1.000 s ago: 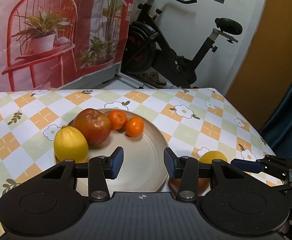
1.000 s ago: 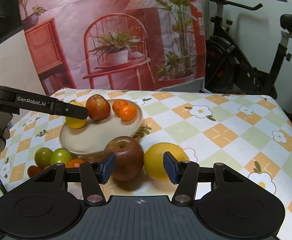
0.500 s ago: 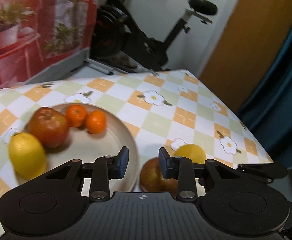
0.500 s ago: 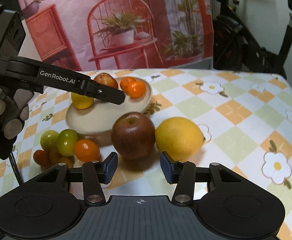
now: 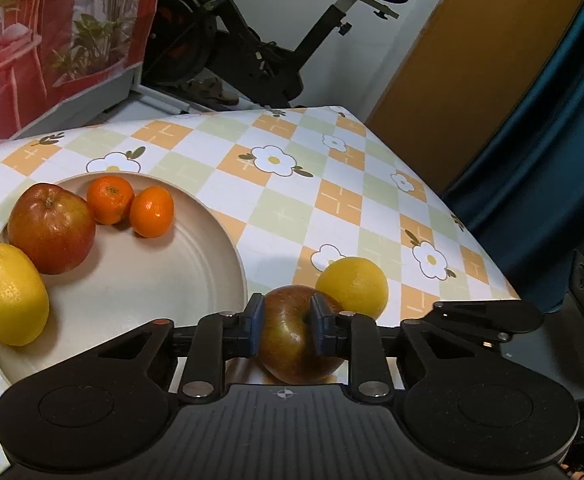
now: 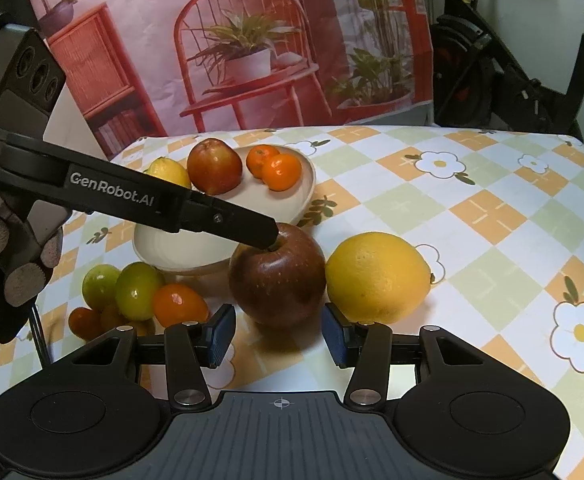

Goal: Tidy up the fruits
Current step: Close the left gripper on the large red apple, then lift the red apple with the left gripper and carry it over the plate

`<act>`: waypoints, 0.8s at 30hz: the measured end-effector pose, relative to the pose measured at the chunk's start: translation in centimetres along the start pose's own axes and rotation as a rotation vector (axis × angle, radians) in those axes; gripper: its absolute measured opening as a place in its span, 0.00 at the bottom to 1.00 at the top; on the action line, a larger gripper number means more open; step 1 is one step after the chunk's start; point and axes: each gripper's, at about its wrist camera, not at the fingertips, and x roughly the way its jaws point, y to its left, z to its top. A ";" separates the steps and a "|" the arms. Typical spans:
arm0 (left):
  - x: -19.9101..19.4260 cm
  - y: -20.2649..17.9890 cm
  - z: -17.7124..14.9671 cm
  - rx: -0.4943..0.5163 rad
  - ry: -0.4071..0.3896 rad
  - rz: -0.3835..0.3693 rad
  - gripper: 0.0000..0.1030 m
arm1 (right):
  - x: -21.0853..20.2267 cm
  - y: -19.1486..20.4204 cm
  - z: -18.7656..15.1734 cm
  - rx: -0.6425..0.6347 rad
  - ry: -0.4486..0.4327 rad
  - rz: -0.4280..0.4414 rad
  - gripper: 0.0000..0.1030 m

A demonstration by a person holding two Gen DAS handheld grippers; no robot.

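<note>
A dark red apple [image 5: 292, 352] stands on the checked tablecloth beside a cream plate [image 5: 152, 280]. My left gripper [image 5: 288, 322] is on its top; the jaws are closing, one pad at the apple's near shoulder and the other by the stem hollow. From the right wrist view, one of its fingers [image 6: 228, 224] reaches into the stem hollow of the apple [image 6: 280, 284]. My right gripper [image 6: 280, 338] stands open just short of the apple, touching nothing. A big yellow citrus [image 6: 375, 276] lies right of the apple.
The plate holds a red apple [image 5: 52, 228], two mandarins [image 5: 110, 200] and a lemon [image 5: 10, 294]. Small green fruits [image 6: 132, 290] and an orange one [image 6: 180, 306] cluster left of the dark apple. A gloved hand [image 6: 16, 264] holds the left gripper. The table's right edge [image 5: 471, 240] is near.
My left gripper swung from over the plate to the right and down onto the dark apple, its jaws narrowing. The right gripper tipped down slightly and sits closer to the apple.
</note>
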 end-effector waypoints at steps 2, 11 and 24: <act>0.0 0.0 0.0 0.001 0.004 -0.004 0.25 | 0.3 -0.1 0.0 0.014 0.002 0.006 0.43; 0.5 0.2 0.4 0.003 0.008 -0.018 0.26 | 1.3 -0.5 0.2 0.057 0.006 0.014 0.45; 0.6 0.4 0.4 0.030 0.022 -0.049 0.27 | 1.5 -0.3 0.1 0.064 0.010 0.008 0.44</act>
